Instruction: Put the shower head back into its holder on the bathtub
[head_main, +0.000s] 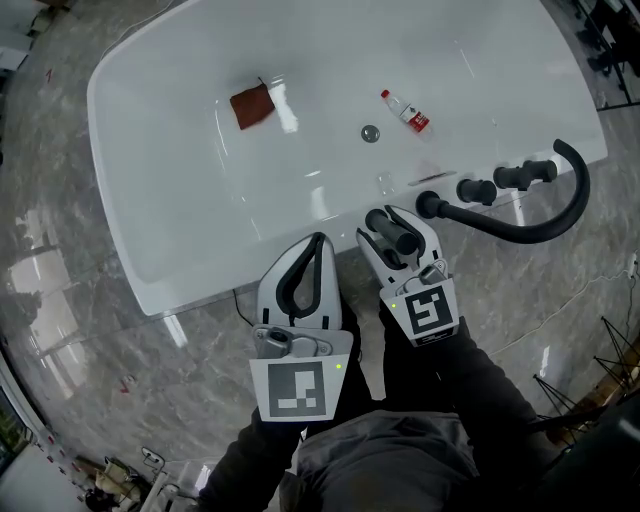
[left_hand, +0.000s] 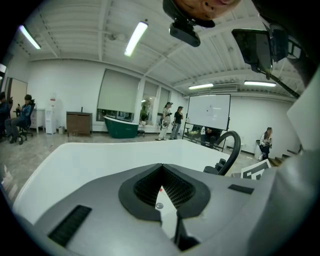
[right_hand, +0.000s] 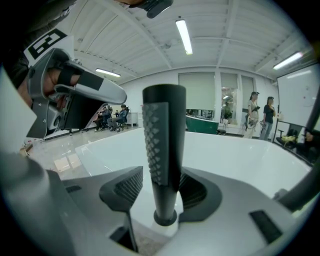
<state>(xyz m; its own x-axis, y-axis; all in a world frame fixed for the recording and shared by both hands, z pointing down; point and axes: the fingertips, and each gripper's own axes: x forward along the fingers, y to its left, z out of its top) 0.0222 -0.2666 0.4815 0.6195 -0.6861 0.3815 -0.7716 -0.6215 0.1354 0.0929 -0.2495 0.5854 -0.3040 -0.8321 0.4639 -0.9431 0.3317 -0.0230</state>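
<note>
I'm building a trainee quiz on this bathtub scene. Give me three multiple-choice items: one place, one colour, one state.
1. Where is the small bottle? A on the floor; B inside the bathtub; C on the faucet.
2. What colour is the cloth? A blue; B reddish brown; C yellow.
3. The left gripper is: A wide open; B shut and empty; C shut on the bottle.
Answers: B, it lies on the white bottom; B, it shows reddish brown against white; B, its jaws meet at the tips, nothing between.

1 tub (head_main: 180, 235), 1 shower head (head_main: 392, 232), 1 btl (head_main: 406, 111), 1 cloth (head_main: 252, 106).
</note>
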